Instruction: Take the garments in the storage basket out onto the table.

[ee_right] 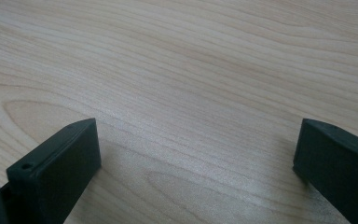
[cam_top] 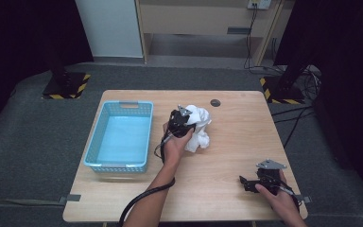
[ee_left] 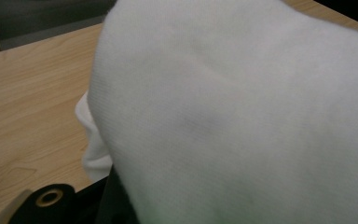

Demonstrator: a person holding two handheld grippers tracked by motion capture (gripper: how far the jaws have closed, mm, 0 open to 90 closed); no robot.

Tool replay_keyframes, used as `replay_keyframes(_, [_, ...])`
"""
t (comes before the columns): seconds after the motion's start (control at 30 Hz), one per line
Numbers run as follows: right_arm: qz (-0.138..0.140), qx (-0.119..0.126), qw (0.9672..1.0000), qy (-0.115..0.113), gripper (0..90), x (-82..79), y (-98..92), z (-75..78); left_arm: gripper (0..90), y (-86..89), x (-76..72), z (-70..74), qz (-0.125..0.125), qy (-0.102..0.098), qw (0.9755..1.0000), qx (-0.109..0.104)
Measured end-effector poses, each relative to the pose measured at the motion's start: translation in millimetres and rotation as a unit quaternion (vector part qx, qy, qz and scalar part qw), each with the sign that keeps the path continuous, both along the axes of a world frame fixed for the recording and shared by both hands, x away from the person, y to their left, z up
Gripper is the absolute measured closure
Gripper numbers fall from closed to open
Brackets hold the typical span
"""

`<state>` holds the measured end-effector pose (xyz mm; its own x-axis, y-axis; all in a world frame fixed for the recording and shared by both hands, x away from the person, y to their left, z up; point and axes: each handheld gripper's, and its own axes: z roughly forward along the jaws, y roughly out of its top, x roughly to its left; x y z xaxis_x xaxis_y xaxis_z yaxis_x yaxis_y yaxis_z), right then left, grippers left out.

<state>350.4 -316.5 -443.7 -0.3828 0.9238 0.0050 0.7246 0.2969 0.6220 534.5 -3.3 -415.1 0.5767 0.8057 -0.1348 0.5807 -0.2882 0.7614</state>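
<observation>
High view: a white cloth (cam_top: 199,128) lies crumpled on the worktop (cam_top: 227,156), near its middle and toward the far edge. It is a bunched heap with no clear pointing end; its longer extent runs roughly from the far edge toward the person. The left tongs (cam_top: 185,126) sit at the cloth's left side, touching it, with the grey plate on top, and are closed on a fold of the fabric. A blue basket (cam_top: 101,142) stands left of the cloth, well apart from it, its long axis running from near to far; nothing lies in it. The right tongs (cam_top: 246,183) rest on the worktop near its right front corner, well apart from the cloth, pointing left. Left gripper view: the white cloth (ee_left: 242,116) hangs close over the black jaws, covering them, with bare worktop (ee_left: 28,107) to the left. Right gripper view: the two black jaws of the right tongs (ee_right: 196,158) stand wide apart, nothing between them, just above the bare worktop (ee_right: 191,70).
</observation>
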Motion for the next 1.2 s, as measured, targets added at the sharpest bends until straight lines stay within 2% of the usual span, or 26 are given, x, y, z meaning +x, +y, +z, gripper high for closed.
replay_keyframes(0.07, [-0.001, 0.001, 1.0000, 0.000, 0.4, 0.0, 0.1, 0.0, 60.4, -0.3, 1.0, -2.2, 0.003, 0.004, 1.0000, 0.000])
replay_keyframes(0.17, [0.000, 0.000, 1.0000, 0.000, 0.4, 0.0, 0.1, 0.0, 60.1, 0.4, 2.7, -4.8, 0.005, 0.013, 0.9998, -0.014])
replay_keyframes(0.37, [-0.001, 0.001, 1.0000, 0.000, 0.4, 0.0, 0.1, 0.0, 59.7, -3.3, 3.3, -4.8, 0.000, 0.016, 0.9997, -0.020])
replay_keyframes(0.47, [0.000, 0.000, 1.0000, 0.000, 0.4, 0.0, 0.0, 0.0, 58.3, -6.7, 4.4, -6.0, -0.001, 0.020, 0.9997, -0.013])
replay_keyframes(0.67, [0.000, 0.000, 1.0000, 0.000, 0.4, -0.1, -0.1, 0.0, 45.9, -9.5, 5.4, -15.9, 0.007, 0.038, 0.9991, -0.017])
replay_keyframes(0.77, [0.000, 0.000, 1.0000, 0.000, 0.4, 0.0, 0.0, 0.0, 31.0, -11.2, 6.5, -16.9, 0.010, 0.047, 0.9986, -0.021])
replay_keyframes(0.87, [0.000, 0.000, 1.0000, 0.000, 0.4, -0.1, 0.0, 0.0, 15.0, -13.3, 10.8, -16.5, -0.001, 0.063, 0.9978, -0.021])
replay_keyframes(0.9, [0.000, 0.000, 1.0000, 0.000, 0.4, 0.0, 0.0, 0.0, 11.6, -13.7, 11.5, -15.6, -0.002, 0.062, 0.9980, -0.014])
replay_keyframes(0.93, [0.000, 0.000, 1.0000, 0.000, 0.4, 0.0, 0.0, 0.0, 10.2, -14.0, 12.2, -14.6, 0.002, 0.063, 0.9980, -0.008])
replay_keyframes(1.0, [0.000, 0.000, 1.0000, 0.000, 0.4, -0.1, 0.0, 0.0, 6.0, -13.7, 14.1, -14.4, 0.004, 0.077, 0.9970, -0.010])
replay_keyframes(1.2, [0.000, 0.000, 1.0000, 0.000, 0.4, -0.1, 0.0, 0.0, 3.2, -12.8, 12.8, -13.3, 0.019, 0.082, 0.9965, -0.007])
